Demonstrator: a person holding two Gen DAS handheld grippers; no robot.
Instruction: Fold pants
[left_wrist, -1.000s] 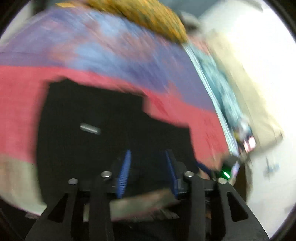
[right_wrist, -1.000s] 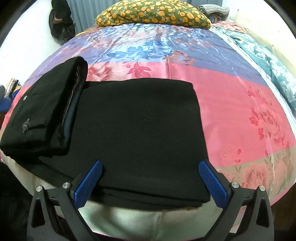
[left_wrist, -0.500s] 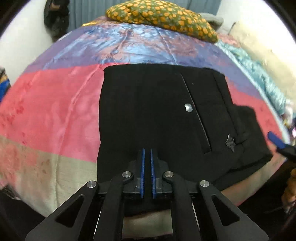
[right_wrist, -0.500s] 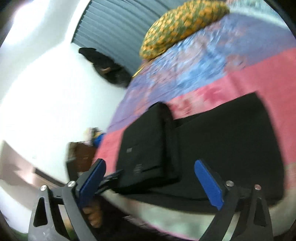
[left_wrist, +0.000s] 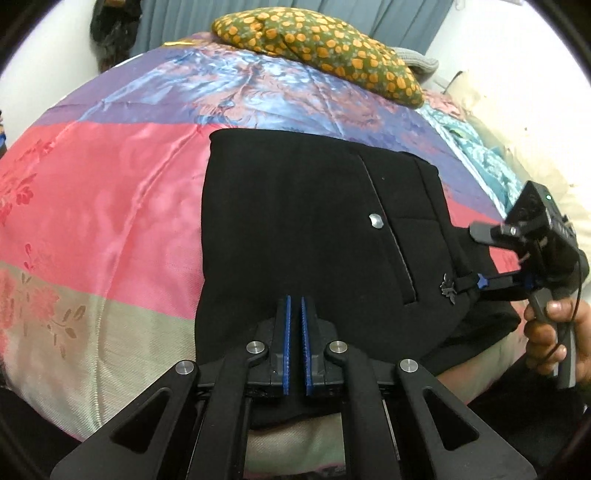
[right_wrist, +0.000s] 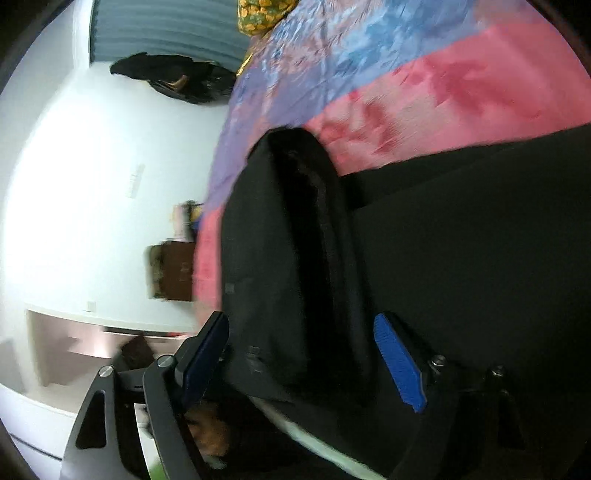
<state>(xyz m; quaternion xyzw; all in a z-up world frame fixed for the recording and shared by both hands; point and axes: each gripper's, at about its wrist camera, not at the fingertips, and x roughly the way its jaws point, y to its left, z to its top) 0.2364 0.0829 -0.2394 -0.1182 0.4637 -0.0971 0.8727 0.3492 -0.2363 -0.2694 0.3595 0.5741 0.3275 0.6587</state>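
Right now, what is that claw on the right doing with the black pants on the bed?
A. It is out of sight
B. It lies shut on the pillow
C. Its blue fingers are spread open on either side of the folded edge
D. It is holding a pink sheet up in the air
C: the right claw has its blue fingers spread apart, with the folded edge of the pants between them.

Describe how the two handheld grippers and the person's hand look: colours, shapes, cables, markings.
The left gripper has black triangular cut-out arms, silver round bolts and ribbed blue pads. The right gripper matches: black frame, silver bolts, blue pads. From the left wrist view, its black body carries a small green light and a thin black cable. The right hand is bare, no sleeve visible.
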